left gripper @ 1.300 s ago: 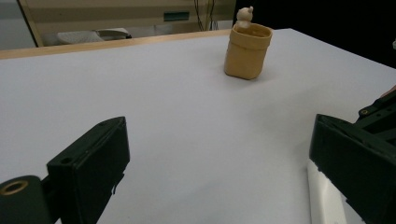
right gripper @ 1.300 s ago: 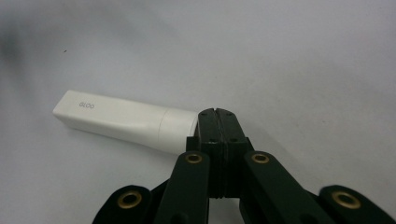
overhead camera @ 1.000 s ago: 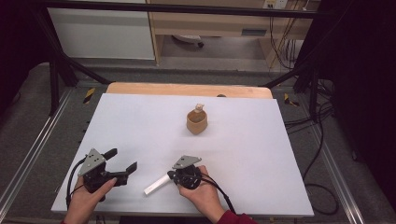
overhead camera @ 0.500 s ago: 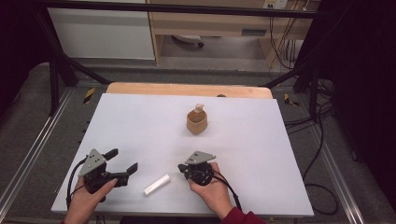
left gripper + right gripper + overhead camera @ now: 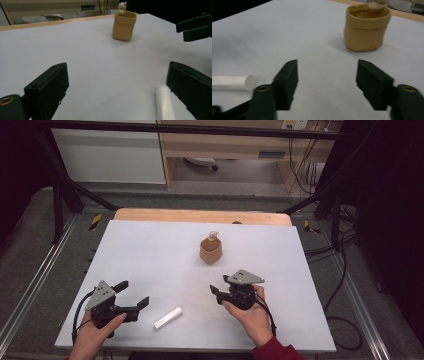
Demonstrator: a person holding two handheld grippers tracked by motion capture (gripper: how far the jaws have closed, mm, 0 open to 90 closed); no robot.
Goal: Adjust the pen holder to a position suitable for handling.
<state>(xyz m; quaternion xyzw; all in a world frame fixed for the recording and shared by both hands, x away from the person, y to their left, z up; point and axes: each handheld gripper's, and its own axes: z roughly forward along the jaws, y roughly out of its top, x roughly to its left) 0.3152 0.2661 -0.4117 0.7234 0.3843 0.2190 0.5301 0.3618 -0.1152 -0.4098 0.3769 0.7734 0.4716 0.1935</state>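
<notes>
A white tube lies on the white table near its front edge, between my two hands. My left gripper stands open just left of it. In the left gripper view the tube lies close by the right-hand jaw and touches nothing. My right gripper hovers to the tube's right; its jaws have just been opening and nothing is between them. A tan pouch stands upright at mid-table with a small pale piece poking out of its top. The right gripper points towards the pouch.
A wooden strip runs along the table's far edge. Black frame bars flank the table at left and right. Cables hang on the right side. Bare white surface lies around the pouch.
My right gripper has moved right and up, away from the white tube, and its jaws have gone from shut to open. The tube stays where it lay. The left gripper has not moved.
</notes>
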